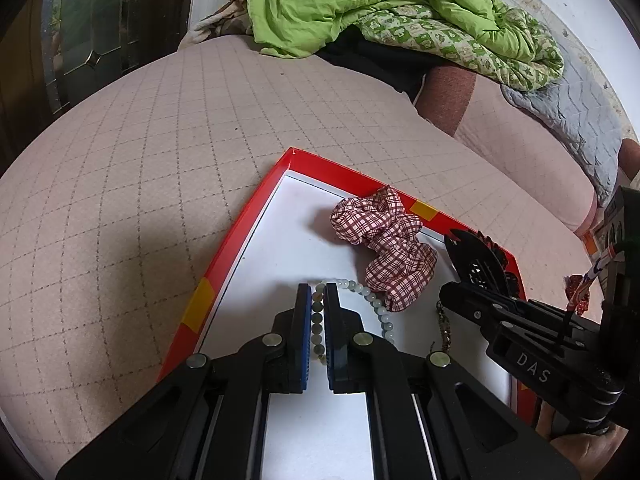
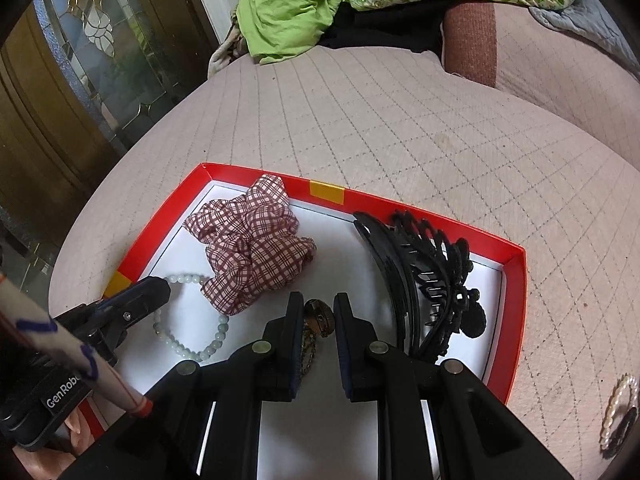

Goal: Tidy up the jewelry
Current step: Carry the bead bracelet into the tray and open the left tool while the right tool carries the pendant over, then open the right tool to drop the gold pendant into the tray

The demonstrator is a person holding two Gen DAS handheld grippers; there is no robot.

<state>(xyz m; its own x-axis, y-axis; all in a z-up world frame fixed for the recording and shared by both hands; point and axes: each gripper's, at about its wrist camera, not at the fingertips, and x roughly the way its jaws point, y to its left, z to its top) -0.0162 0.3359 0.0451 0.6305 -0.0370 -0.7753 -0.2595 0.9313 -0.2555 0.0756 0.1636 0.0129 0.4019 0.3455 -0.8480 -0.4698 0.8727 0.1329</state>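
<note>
A red tray with a white floor lies on the bed. In it are a plaid scrunchie, a black claw clip, a pale green bead bracelet and a bronze pendant on a chain. My left gripper has its jaws close around the bracelet's beads, which run between the pads. My right gripper is a little open, its fingers either side of the pendant.
The tray sits on a pink quilted bed cover. A green blanket is heaped at the far side. A pearl-rimmed hair piece lies on the cover right of the tray. A glass-panelled door stands at the left.
</note>
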